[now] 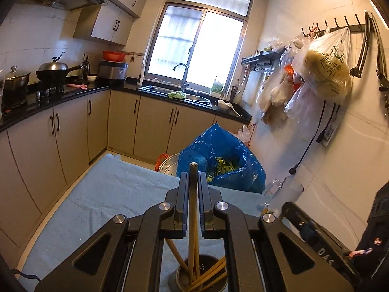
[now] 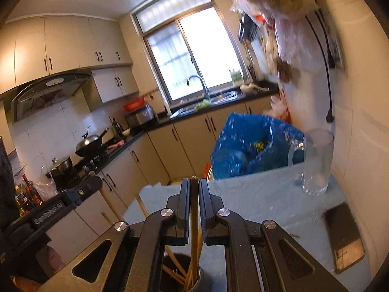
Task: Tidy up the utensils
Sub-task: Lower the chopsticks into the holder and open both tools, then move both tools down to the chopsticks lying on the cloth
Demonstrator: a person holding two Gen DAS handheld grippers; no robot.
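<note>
My left gripper [image 1: 193, 180] is shut on an upright wooden chopstick [image 1: 193, 209] whose lower end stands in a dark perforated metal utensil holder [image 1: 201, 275] with several other chopsticks. My right gripper [image 2: 194, 186] is shut on another upright chopstick [image 2: 194, 221] that also reaches down into the holder [image 2: 181, 276]. Both grippers hang above the holder, which stands on a table covered by a light blue cloth [image 1: 116, 189]. The other gripper's body shows at the right of the left wrist view [image 1: 316, 233] and at the left of the right wrist view [image 2: 60, 204].
A clear glass pitcher [image 2: 316, 163] stands at the table's far right corner, and also shows in the left wrist view [image 1: 284, 192]. A dark phone [image 2: 345, 233] lies by the right wall. A blue rubbish bag [image 1: 218, 160] stands behind the table. Plastic bags [image 1: 325, 73] hang on the wall.
</note>
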